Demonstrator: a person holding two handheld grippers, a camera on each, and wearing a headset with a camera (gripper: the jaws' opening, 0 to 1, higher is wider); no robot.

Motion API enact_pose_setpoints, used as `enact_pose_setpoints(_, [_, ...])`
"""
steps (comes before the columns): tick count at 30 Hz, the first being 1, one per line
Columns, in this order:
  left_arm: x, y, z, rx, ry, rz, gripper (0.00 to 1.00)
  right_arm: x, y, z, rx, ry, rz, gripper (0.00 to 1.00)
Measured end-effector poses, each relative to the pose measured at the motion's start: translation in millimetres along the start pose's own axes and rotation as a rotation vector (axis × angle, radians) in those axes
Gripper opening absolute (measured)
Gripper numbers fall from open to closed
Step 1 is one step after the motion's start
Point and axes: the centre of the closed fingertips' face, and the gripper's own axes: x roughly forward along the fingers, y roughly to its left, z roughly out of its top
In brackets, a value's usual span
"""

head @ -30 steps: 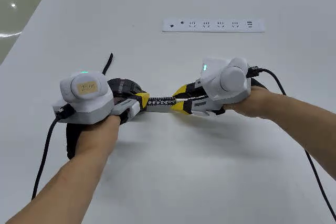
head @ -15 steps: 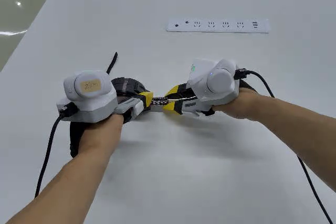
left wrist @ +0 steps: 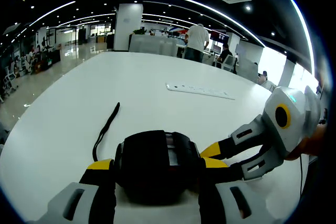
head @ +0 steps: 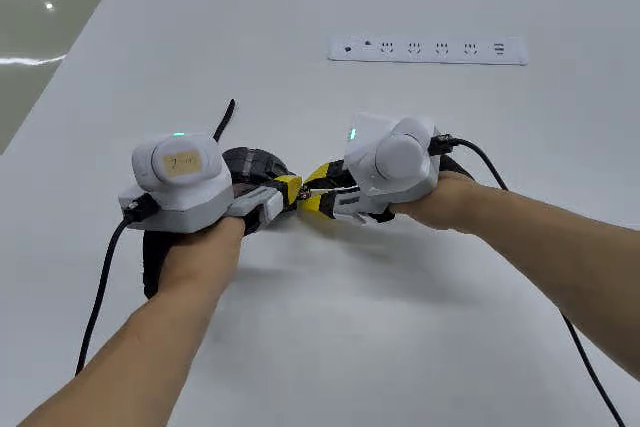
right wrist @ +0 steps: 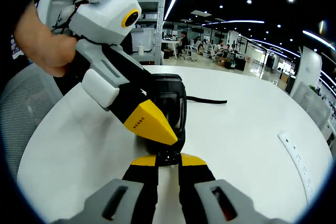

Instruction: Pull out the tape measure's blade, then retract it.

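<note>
Now left gripper clamps rigid tape measure by case sides; right gripper, just beside it, pinches thin, likely springy blade tip.

The tape measure sits on the counter between the fingers of the left gripper, with one finger against each side of its case. The right gripper lies to the right of those fingers. Its own fingers point at the mouth of the case, just beside the left gripper's right finger, and the end of the blade is pinched between them. The strap lies on the counter beyond the left fingers, off to their left. The power strip lies well beyond both pairs of fingers, farther across the counter.
</note>
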Motion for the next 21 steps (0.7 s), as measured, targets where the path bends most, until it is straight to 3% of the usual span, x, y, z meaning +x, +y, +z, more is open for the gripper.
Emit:
enact_pose_setpoints(13, [0.6,-0.6,-0.6,0.001,0.003,-0.006,0.62,-0.6,1.7,-1.1,-0.008,0.006,-0.006,0.13])
enact_pose_setpoints(19, [1.0,-4.7,-3.1,0.049,0.023,-0.003,0.63,0.7,5.0,-5.6,-0.007,0.024,-0.01,0.14])
enact_pose_setpoints(21, [0.9,-3.2,-2.7,0.031,0.02,0.003,0.63,-0.1,2.9,-5.3,-0.005,0.026,-0.022,0.14])
